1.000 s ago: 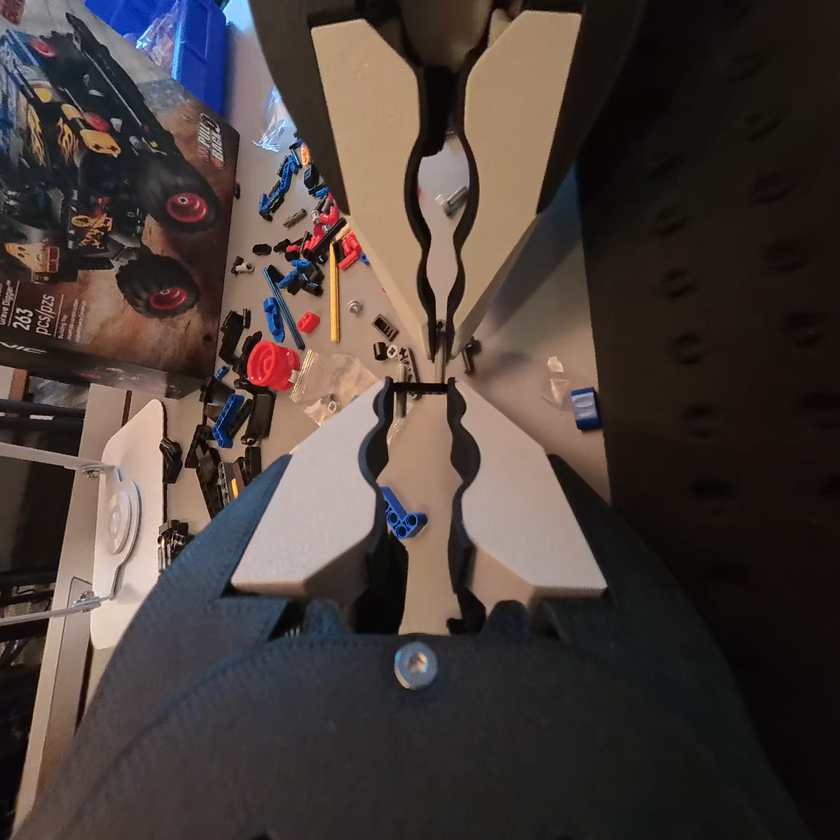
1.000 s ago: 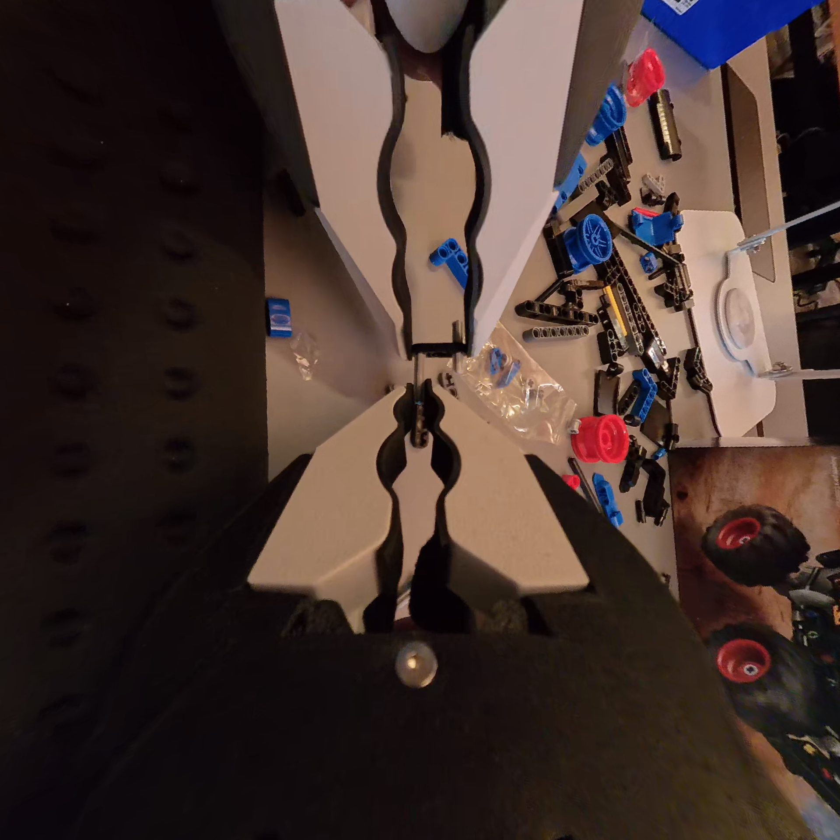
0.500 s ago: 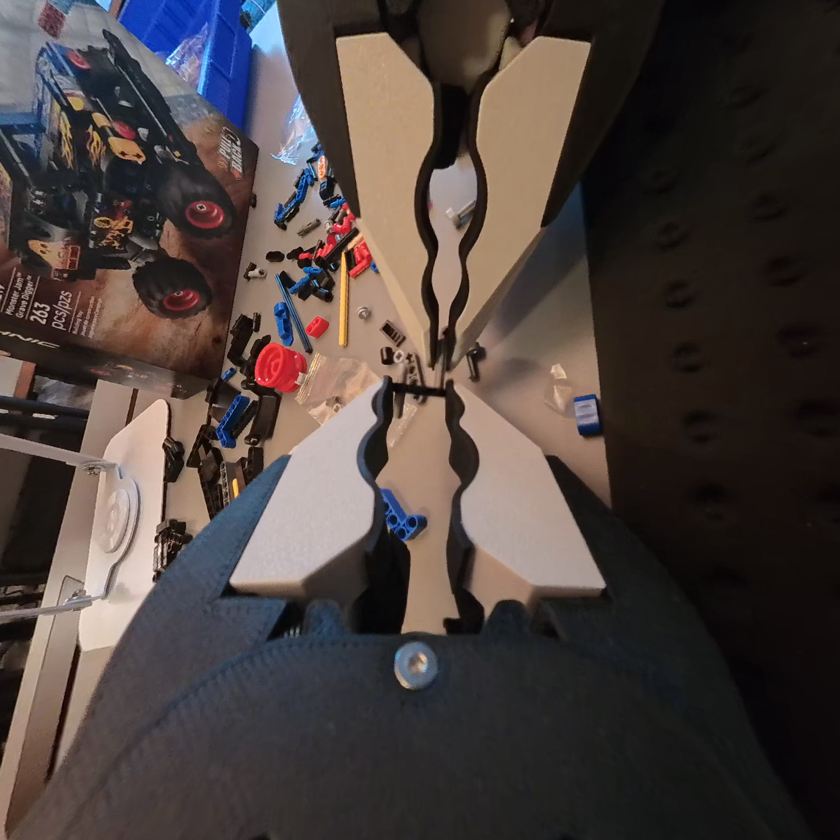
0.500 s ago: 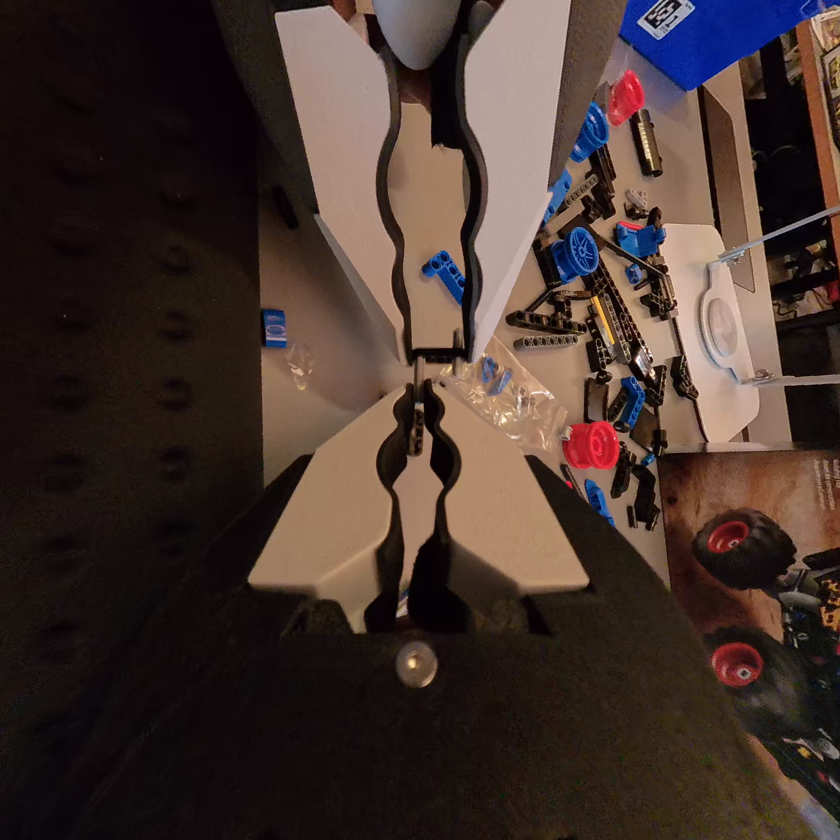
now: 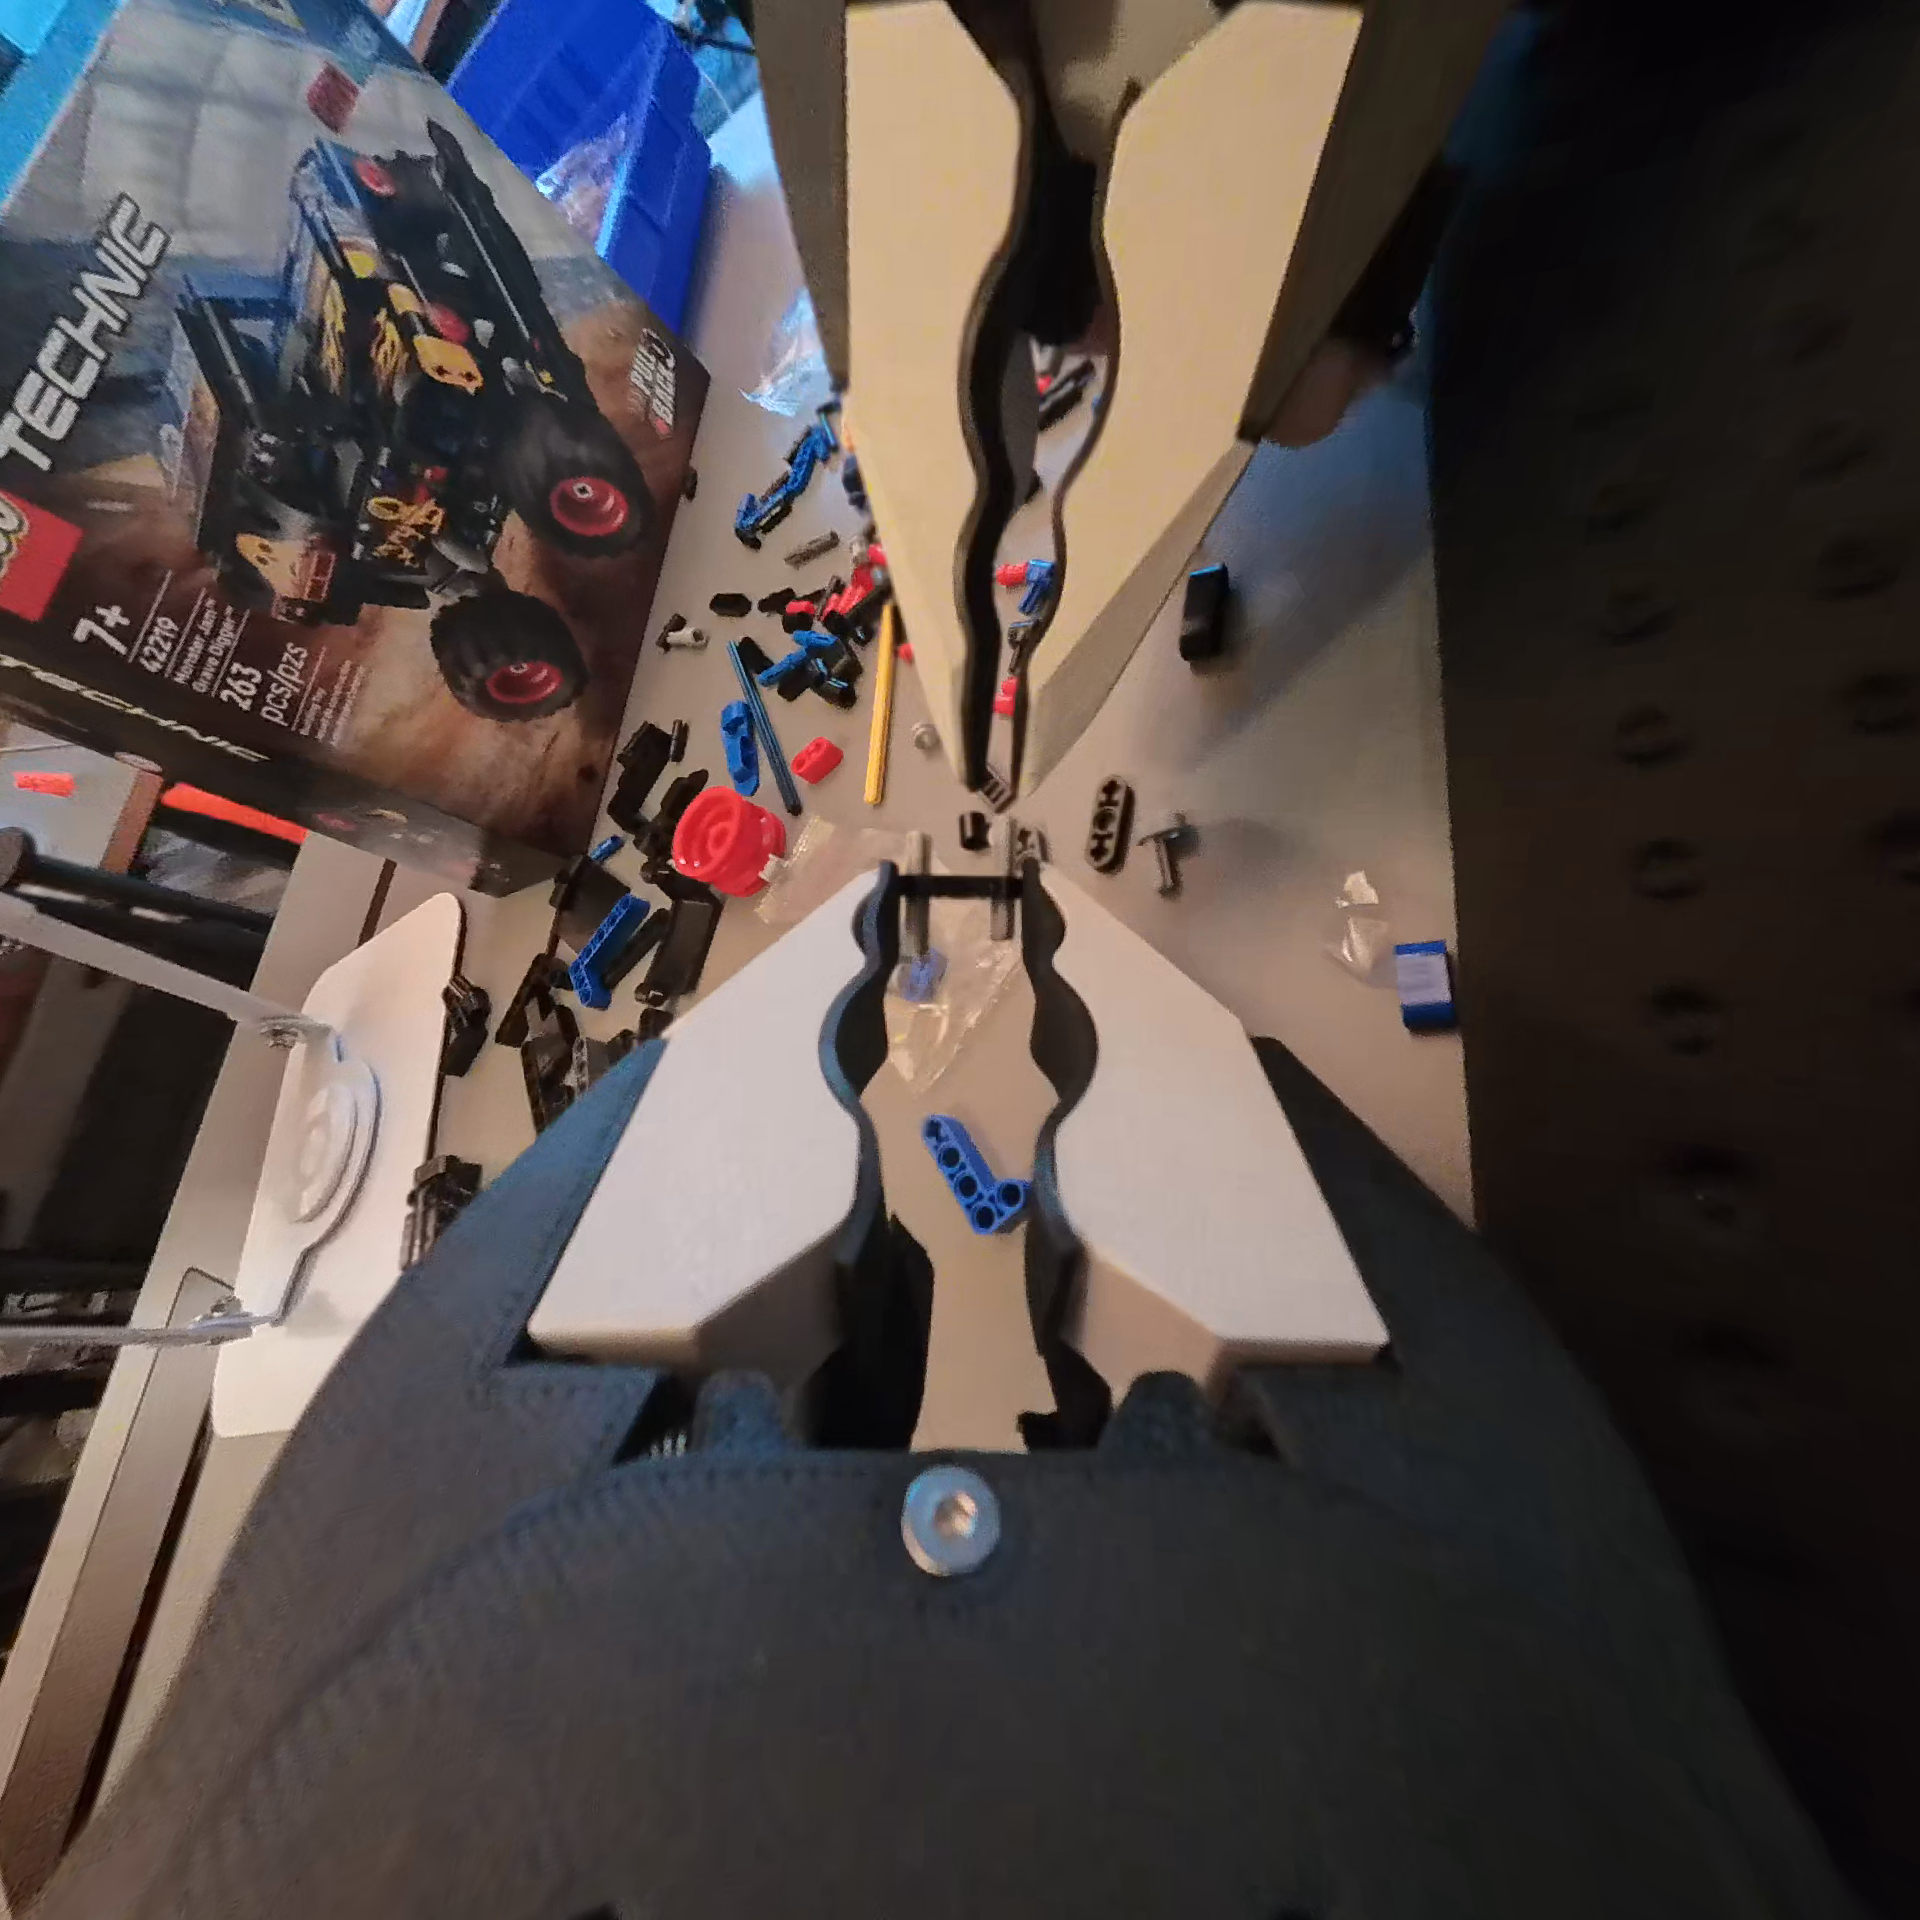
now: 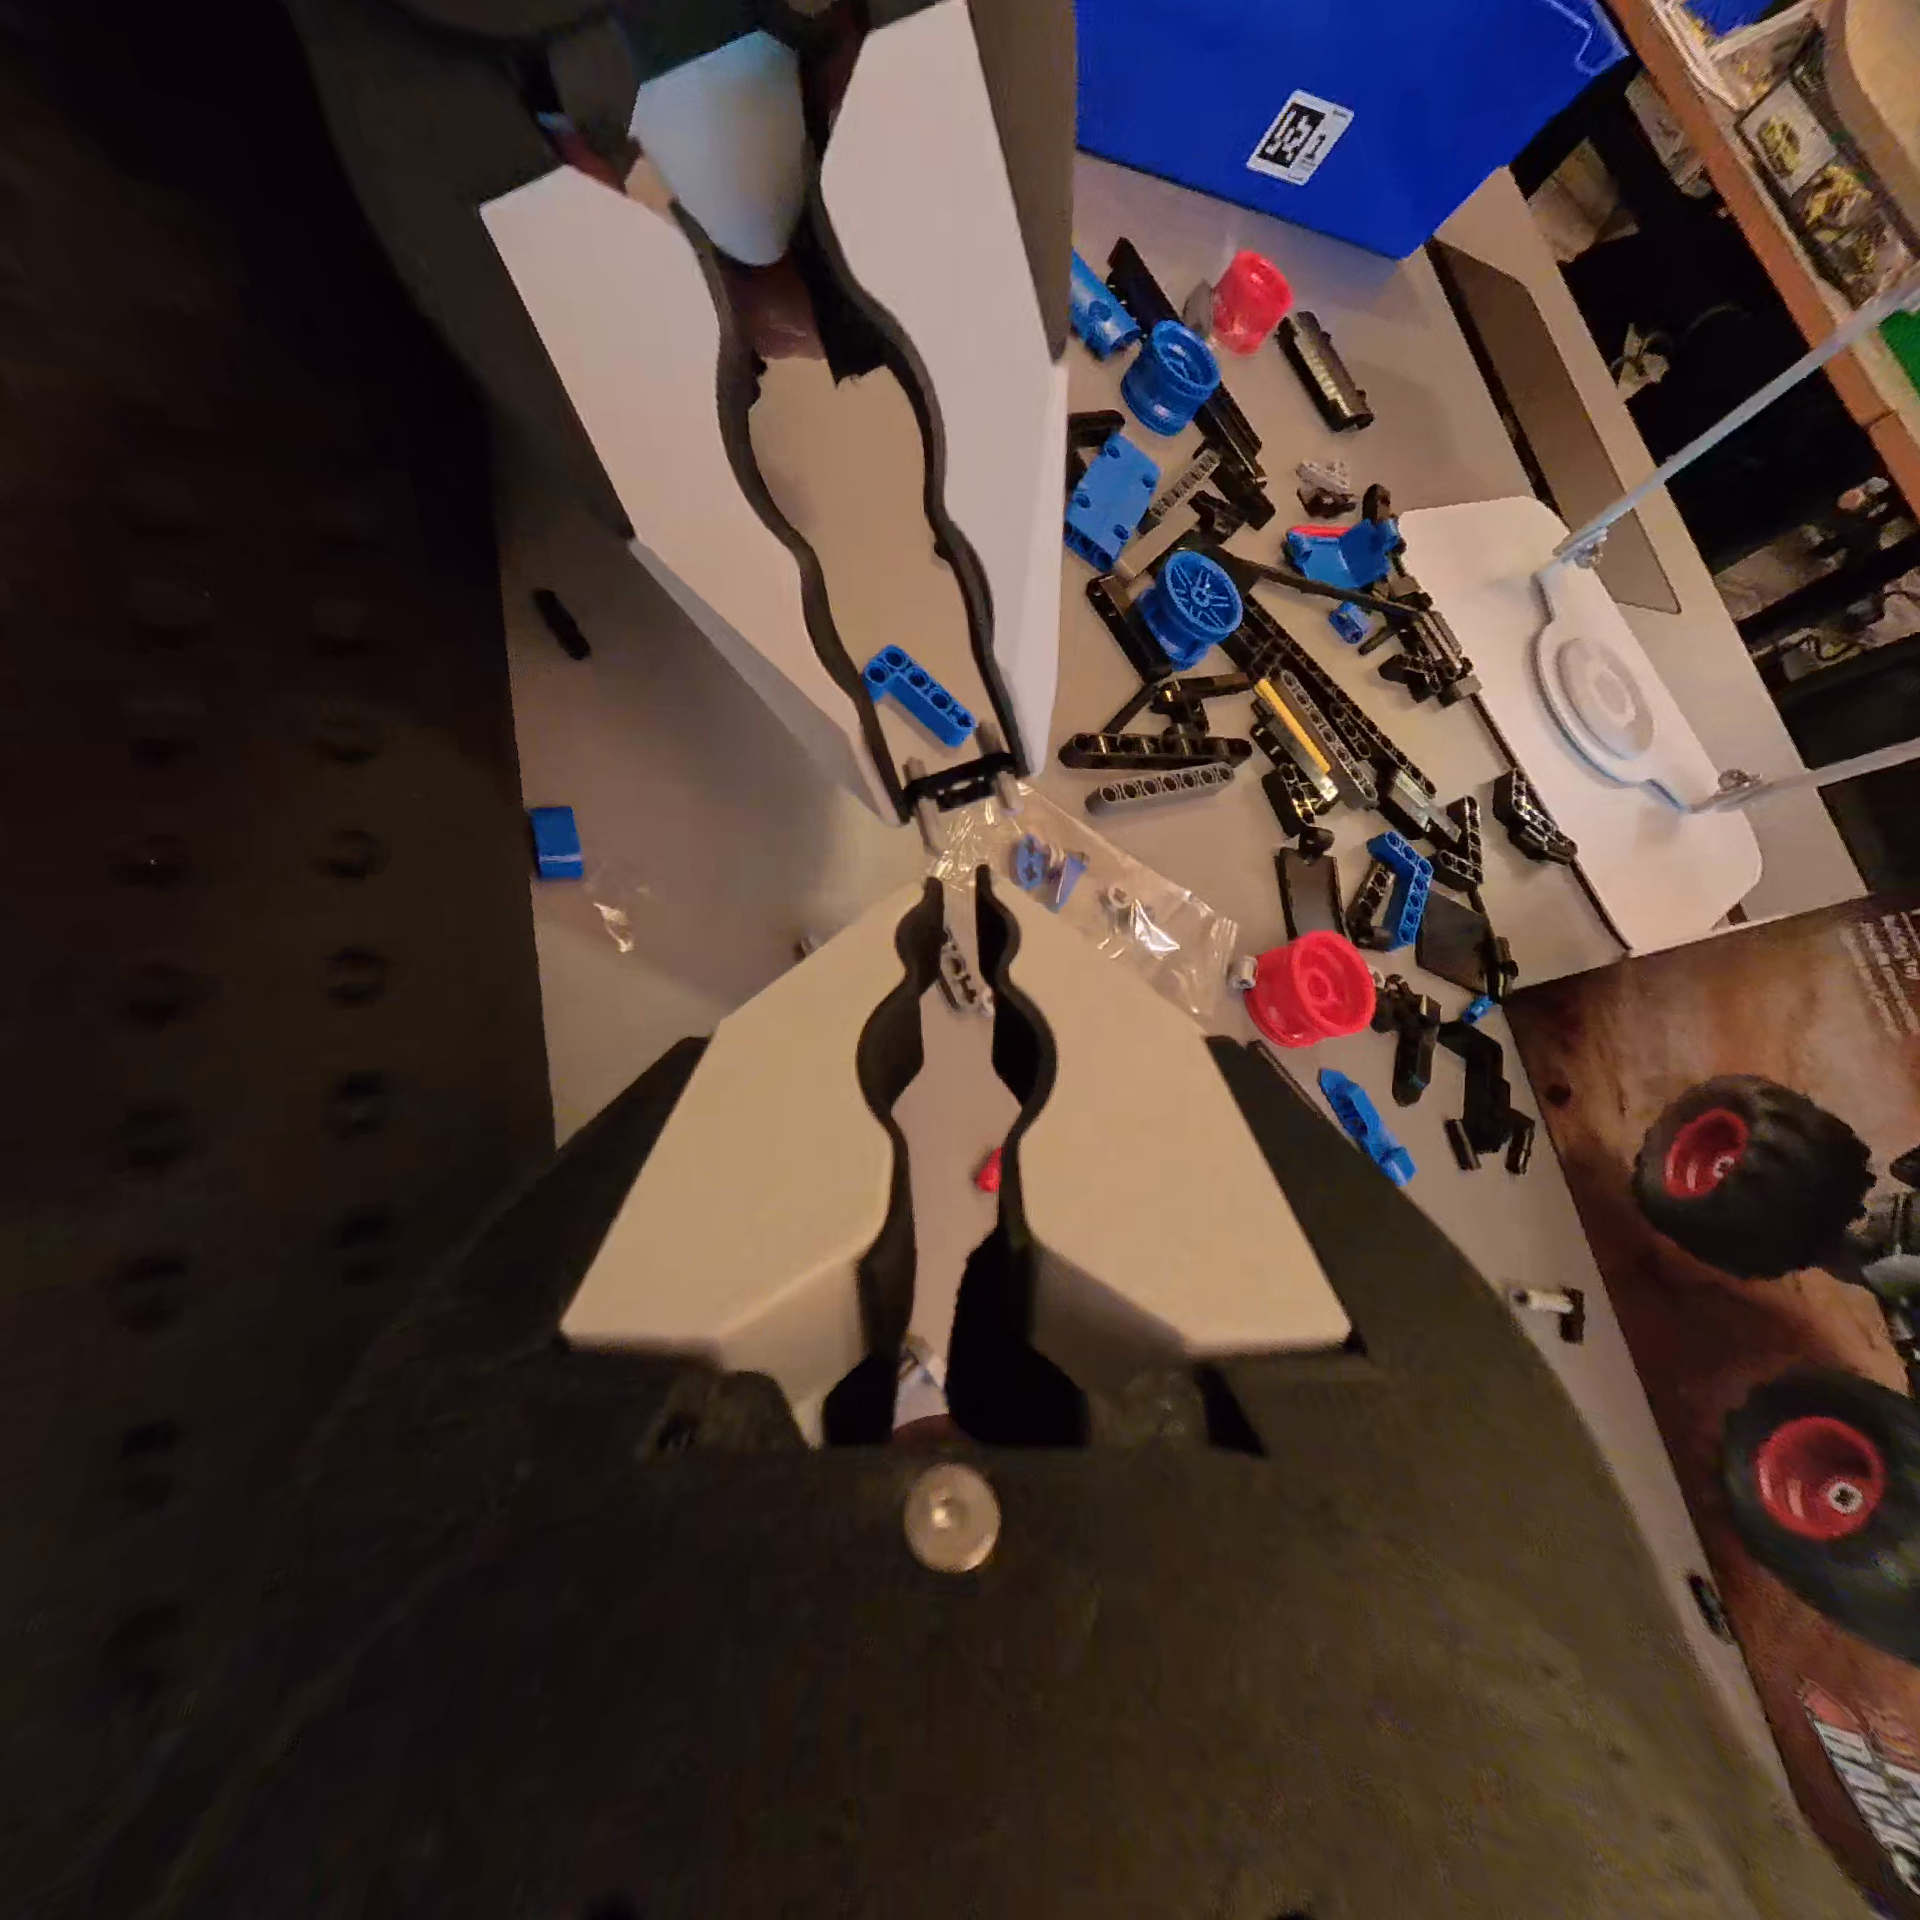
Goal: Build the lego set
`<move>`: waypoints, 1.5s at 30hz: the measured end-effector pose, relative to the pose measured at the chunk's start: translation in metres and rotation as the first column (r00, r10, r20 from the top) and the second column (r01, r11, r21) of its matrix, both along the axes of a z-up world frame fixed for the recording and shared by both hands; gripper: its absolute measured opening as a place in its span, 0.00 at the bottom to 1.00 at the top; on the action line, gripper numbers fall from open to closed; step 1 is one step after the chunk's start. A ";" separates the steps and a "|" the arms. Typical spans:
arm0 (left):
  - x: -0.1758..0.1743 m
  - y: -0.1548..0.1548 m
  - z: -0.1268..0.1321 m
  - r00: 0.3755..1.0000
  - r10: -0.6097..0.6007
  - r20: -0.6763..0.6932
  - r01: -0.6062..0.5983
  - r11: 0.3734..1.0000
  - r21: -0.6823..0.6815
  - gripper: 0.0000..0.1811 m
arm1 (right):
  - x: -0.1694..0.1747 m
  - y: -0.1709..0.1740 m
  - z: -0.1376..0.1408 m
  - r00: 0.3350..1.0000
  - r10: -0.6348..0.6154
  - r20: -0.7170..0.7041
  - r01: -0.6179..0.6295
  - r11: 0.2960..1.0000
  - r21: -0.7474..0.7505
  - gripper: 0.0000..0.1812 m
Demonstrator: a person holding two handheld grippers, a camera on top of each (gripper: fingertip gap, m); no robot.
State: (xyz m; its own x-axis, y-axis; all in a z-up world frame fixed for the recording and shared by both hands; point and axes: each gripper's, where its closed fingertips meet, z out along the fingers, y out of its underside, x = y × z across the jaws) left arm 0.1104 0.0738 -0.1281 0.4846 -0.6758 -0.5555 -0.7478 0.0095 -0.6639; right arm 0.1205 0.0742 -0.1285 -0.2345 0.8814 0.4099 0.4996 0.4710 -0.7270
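My left gripper (image 5: 961, 888) is shut on a thin black beam (image 5: 958, 886) with two grey pins, clamped end to end between its fingertips; it also shows in the right wrist view (image 6: 961, 779). My right gripper (image 6: 956, 894) faces it tip to tip a short way off, almost closed, with a small dark grey piece (image 6: 961, 977) between its pads. It comes down from the top in the left wrist view (image 5: 992, 774). A blue L-shaped beam (image 5: 971, 1174) lies on the table under the left gripper. Loose black, blue and red parts are spread beyond.
The set's box (image 5: 343, 468) lies beside the pile, with a red wheel (image 5: 727, 842), a clear bag (image 6: 1112, 904) and a white stand plate (image 5: 343, 1091) near it. A blue bin (image 6: 1299, 104) stands behind. A small blue tile (image 5: 1421, 982) lies by the black studded mat (image 5: 1662, 935). The tips of both grippers are at nearly the same place. My left tips are roughly 7 cm from the small blue tile (image 5: 1421, 982). It turns up in the right wrist view (image 6: 557, 846) as well.
The two grippers have drawn slightly apart at the tips and tilted relative to each other. Both keep their grip. More of the box and bin has come into view.
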 end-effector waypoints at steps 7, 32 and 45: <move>0.005 -0.004 0.006 1.000 -0.026 -0.009 0.027 0.999 0.041 0.12 | -0.006 -0.011 0.002 0.999 0.048 -0.008 -0.048 0.999 -0.013 0.01; -0.008 0.012 0.046 0.886 0.137 0.443 -0.093 0.989 -0.119 0.12 | -0.030 -0.001 0.038 0.979 -0.056 -0.197 0.107 0.960 0.257 0.13; -0.007 0.014 0.054 0.790 0.183 0.586 -0.079 0.977 -0.199 0.12 | -0.037 0.006 0.052 0.956 -0.103 -0.275 0.214 0.885 0.413 0.05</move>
State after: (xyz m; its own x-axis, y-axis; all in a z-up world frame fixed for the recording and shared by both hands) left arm 0.1035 0.0883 -0.0740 0.7737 -0.6332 -0.0183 -0.1871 -0.2008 -0.9616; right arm 0.0838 0.0797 -0.0762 0.0472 0.6185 0.7844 0.4321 0.6953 -0.5743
